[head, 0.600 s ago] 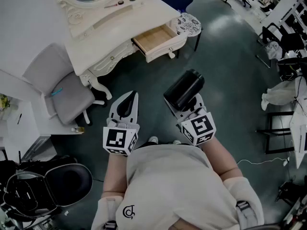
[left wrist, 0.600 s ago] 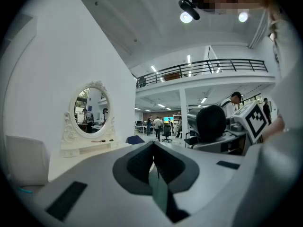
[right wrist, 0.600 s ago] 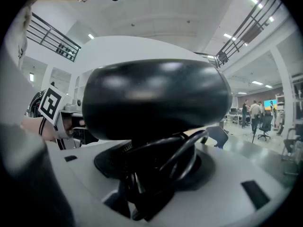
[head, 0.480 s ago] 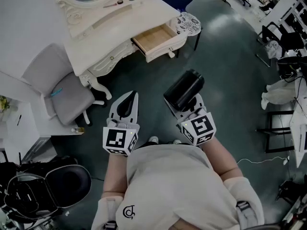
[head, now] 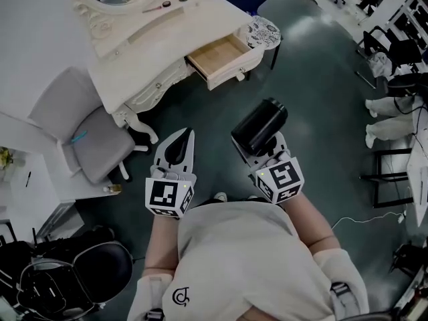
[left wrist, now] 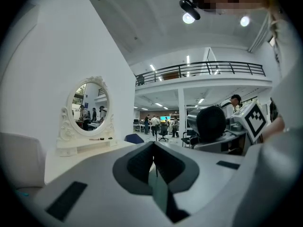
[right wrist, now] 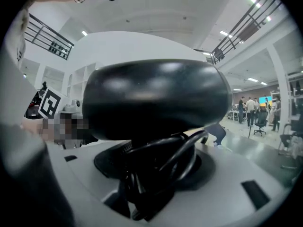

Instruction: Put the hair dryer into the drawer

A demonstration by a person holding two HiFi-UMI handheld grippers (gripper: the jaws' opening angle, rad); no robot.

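The glossy black, barrel-shaped hair dryer [head: 259, 126] is clamped in the right gripper [head: 262, 149], its handle buried behind looped black rubbery cord [right wrist: 180, 155]. The left gripper [head: 180, 139] is pinched closed, empty. Well ahead, the cream carved dressing table's [head: 160, 39] pale wooden drawer [head: 217, 53] stands pulled out.

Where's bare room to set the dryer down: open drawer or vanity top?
Open drawer: wooden bottom looks bare, patterned stool just right of it. Vanity top: bare strip between front edge and mirror base; small items crowd the mirror base. Dark floor before the vanity is open for a hand; grey chair blocks its left.
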